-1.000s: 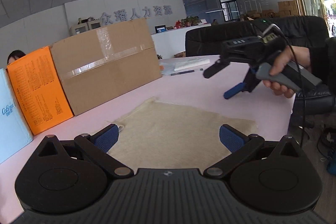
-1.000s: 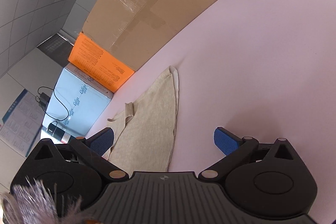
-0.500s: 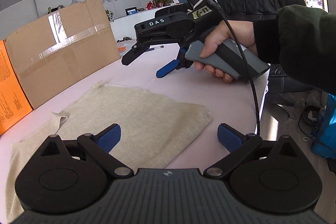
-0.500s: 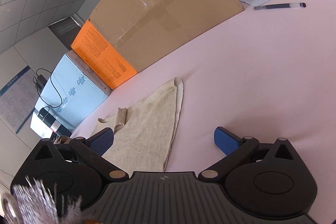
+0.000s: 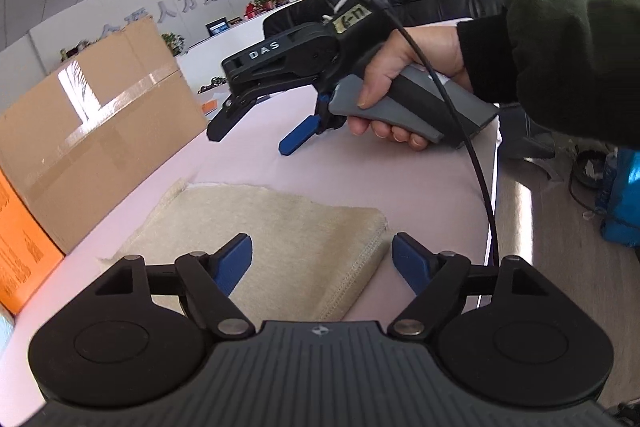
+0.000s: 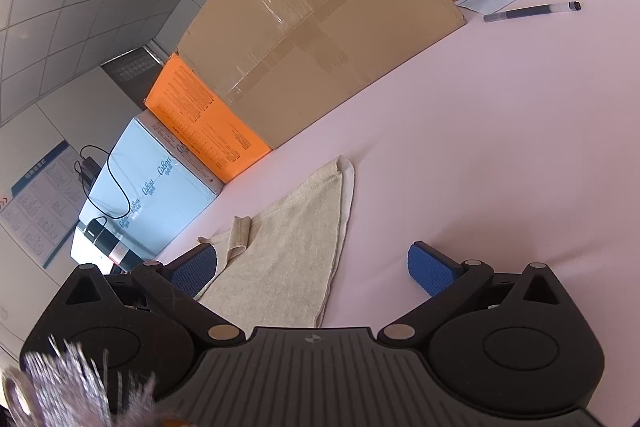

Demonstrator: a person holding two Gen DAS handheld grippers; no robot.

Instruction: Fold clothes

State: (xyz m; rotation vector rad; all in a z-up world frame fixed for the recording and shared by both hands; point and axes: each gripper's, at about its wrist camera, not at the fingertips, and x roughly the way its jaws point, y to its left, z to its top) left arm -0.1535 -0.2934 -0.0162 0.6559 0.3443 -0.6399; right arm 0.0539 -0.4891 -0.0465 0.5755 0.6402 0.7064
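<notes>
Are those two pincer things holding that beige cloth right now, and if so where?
No, nothing is held. The left tool and the right tool are both open above the beige cloth.

Beige cloth [image 5: 280,227], pale pink table [image 6: 500,147], orange box [image 6: 208,123].

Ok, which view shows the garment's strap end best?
Right wrist: the folded strap of the flat beige knit garment shows clearly there. Left wrist shows only its stitched hem corner; the strap lies out of sight.
</notes>
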